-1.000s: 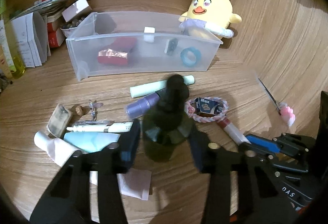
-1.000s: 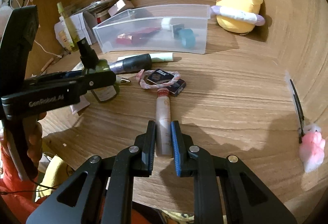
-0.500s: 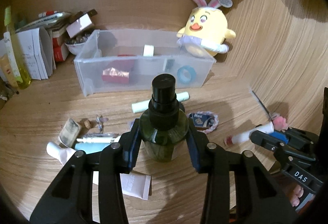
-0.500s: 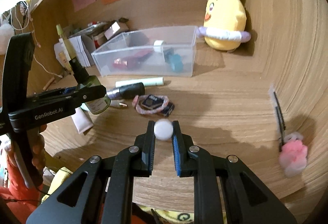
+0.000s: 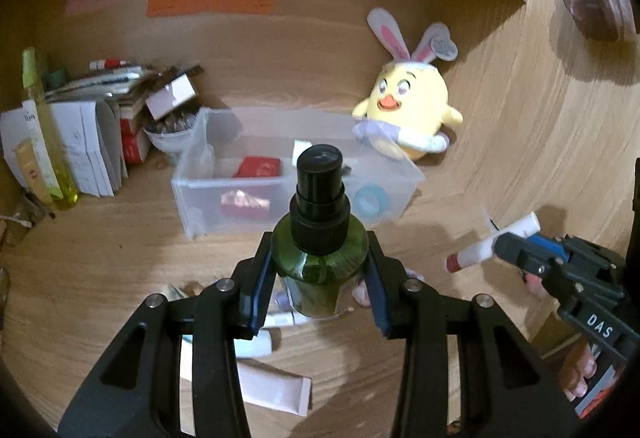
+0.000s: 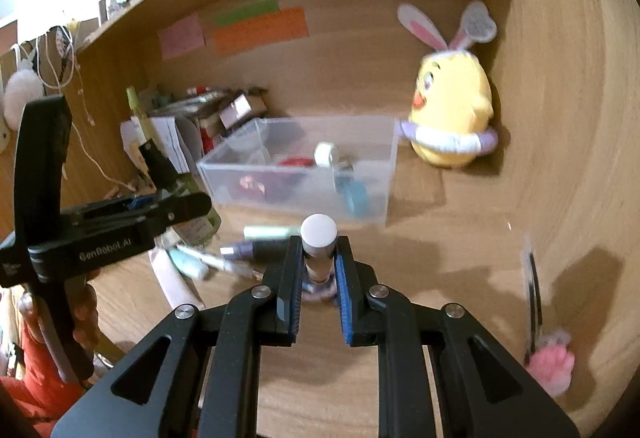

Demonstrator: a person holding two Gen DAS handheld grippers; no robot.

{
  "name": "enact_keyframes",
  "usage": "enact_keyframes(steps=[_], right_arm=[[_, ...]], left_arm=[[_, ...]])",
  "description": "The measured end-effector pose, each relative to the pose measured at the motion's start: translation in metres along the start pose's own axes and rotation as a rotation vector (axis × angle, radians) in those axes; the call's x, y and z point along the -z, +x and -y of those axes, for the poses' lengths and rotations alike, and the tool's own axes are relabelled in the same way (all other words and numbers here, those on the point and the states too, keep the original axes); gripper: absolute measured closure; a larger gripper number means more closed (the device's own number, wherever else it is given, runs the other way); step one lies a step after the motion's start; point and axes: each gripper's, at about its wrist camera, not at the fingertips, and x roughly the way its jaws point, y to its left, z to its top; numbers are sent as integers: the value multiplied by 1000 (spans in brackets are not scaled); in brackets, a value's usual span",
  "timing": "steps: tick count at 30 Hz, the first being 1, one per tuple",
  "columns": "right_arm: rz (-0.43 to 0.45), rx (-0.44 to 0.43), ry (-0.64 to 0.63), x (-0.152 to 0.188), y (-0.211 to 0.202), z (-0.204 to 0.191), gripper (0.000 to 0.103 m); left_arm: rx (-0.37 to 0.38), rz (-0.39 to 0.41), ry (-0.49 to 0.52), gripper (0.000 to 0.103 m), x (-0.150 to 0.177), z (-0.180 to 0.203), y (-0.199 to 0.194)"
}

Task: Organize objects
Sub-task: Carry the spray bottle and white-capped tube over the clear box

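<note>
Green spray bottle is hanging upright above the wooden desk, the left gripper squeezing its sides, while the right gripper is pinching a white-capped tube before the clear bin.

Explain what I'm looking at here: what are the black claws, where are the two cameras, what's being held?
No robot arm: a person holds a two-finger gripper in each hand, and each carries a fisheye camera looking along its fingers.

In the left wrist view, the left gripper is clamped on a green bottle with a black pump cap, lifted off the wooden desk. The other tool shows at that picture's right edge.

In the right wrist view, the right gripper is shut on a slim white tube, seen end-on.

Behind both sits a clear plastic bin already holding small items, with a yellow chick plush beside it. More tubes lie loose on the desk. Presumably both held items go to the bin.
</note>
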Motion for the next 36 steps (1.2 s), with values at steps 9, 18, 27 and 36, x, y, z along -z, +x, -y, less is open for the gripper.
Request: enact_keyframes(steps=[9, 18, 27, 36], right_arm=[[67, -4, -58, -37, 17, -11, 89], [80, -22, -79, -68, 55, -9, 89], [15, 34, -76, -84, 107, 16, 89], [-52, 111, -118, -77, 140, 22, 89]], left_arm=[[-25, 47, 0, 62, -27, -11, -2], [-58, 50, -50, 62, -60, -34, 17], [-96, -29, -76, 62, -85, -51, 63], [-87, -87, -49, 62, -92, -43, 106]])
